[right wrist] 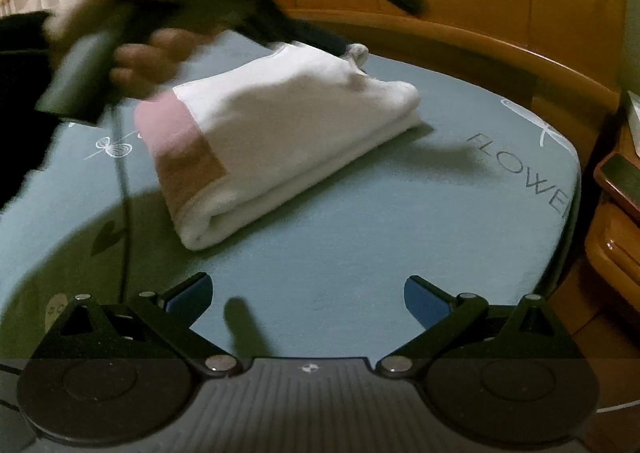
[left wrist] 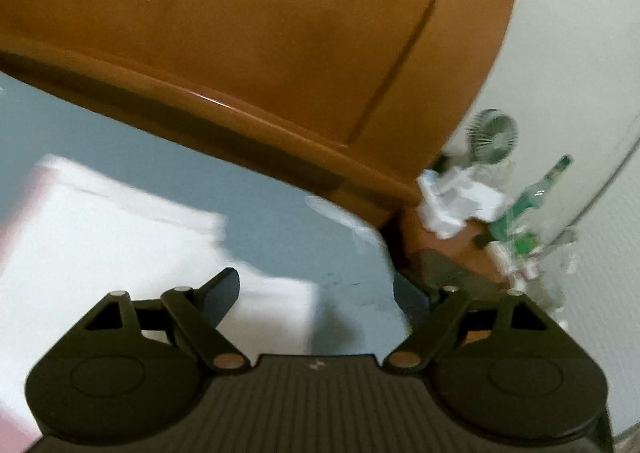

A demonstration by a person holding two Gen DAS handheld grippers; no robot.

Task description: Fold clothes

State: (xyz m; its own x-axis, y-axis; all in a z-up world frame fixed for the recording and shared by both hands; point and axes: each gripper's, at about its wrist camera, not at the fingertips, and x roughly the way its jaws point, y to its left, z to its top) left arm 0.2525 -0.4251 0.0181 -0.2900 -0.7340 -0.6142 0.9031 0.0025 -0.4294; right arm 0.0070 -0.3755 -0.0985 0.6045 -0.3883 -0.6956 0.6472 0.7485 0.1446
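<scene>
A white garment (right wrist: 288,133) with a pink and a tan patch lies folded into a thick bundle on the blue-grey bed sheet (right wrist: 360,253). In the left wrist view the same white garment (left wrist: 100,245) shows blurred at lower left. My left gripper (left wrist: 316,289) is open above the garment's edge and the sheet, nothing between its fingers. My right gripper (right wrist: 308,293) is open over bare sheet, short of the bundle. In the right wrist view a blurred hand (right wrist: 132,57) holds the left gripper's black handle above the bundle's far left corner.
An orange-brown wooden headboard (left wrist: 260,33) curves round the bed's far side. Beyond the bed's corner stand a small fan (left wrist: 494,135), a green bottle (left wrist: 532,197) and white clutter. A wooden bedside cabinet (right wrist: 616,221) is at right. A cable (right wrist: 122,181) hangs over the sheet.
</scene>
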